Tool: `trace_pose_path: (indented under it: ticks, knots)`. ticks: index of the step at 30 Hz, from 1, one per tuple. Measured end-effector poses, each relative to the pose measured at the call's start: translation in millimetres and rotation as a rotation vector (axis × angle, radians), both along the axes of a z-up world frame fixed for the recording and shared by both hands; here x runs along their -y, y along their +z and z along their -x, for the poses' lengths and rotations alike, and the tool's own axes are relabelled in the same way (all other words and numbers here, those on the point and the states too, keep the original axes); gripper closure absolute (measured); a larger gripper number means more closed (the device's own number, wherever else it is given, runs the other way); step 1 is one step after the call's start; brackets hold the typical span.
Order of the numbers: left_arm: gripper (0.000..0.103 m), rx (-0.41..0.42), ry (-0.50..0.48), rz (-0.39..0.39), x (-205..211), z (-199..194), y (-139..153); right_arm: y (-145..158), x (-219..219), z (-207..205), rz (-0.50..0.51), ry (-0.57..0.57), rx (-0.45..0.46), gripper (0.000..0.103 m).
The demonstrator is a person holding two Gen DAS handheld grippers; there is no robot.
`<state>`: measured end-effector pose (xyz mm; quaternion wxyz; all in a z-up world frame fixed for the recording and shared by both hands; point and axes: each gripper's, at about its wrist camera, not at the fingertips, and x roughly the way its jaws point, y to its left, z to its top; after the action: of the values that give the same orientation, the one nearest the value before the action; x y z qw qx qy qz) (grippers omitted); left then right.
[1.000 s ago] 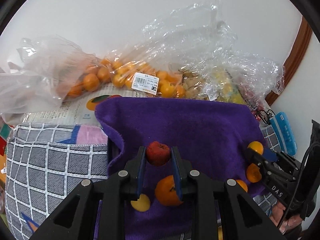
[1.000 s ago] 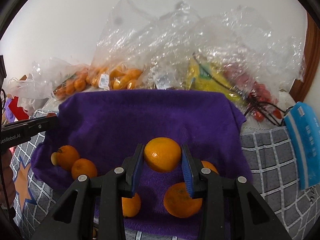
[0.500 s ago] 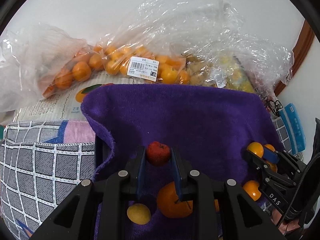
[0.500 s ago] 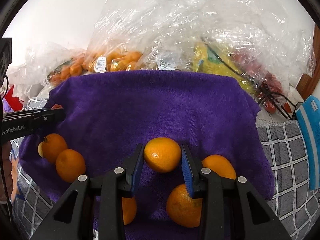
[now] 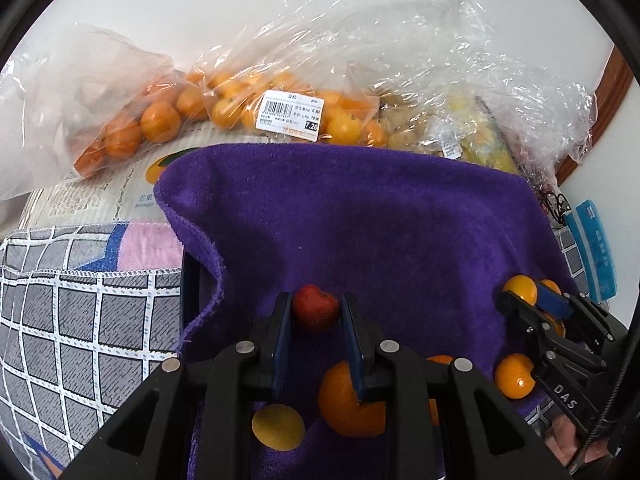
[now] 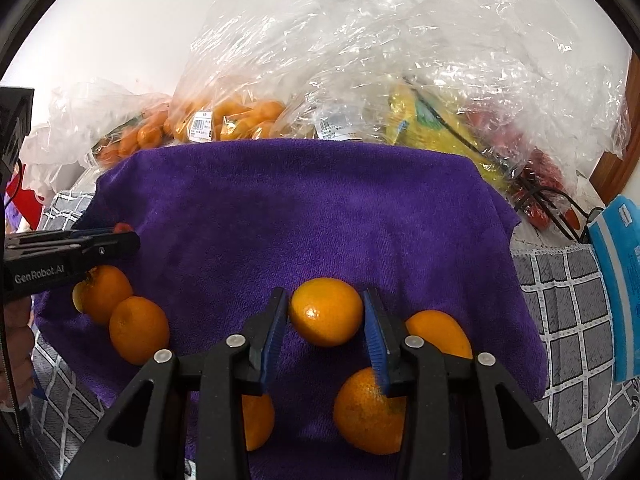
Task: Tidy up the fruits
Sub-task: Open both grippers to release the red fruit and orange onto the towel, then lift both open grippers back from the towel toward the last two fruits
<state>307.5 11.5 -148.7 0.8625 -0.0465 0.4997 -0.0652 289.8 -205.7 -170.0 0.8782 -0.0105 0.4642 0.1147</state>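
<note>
Two grips here: left gripper (image 5: 314, 322) jaws pinch the soft, bruisable red fruit (image 5: 315, 309) mid-body, right gripper (image 6: 325, 322) jaws just easing off the firm orange (image 6: 326, 311).

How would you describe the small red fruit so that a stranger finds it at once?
Look at the purple towel spread before the plastic fruit bags. Near its left front edge, the left gripper holds the red fruit. It is the only loose red piece; its neighbours are orange or yellow.
</note>
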Motion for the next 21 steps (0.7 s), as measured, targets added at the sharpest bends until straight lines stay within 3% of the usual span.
trace_pose_path:
  ticks: [8, 21]
  knots:
    - [0.061, 0.014, 0.004, 0.004, -3, 14, 17, 31, 7, 15, 0.001, -0.047, 0.026, 0.036]
    - [0.047, 0.085, 0.025, -0.038, -5, 92, 72, 95, 27, 78, 0.048, -0.18, 0.026, 0.021]
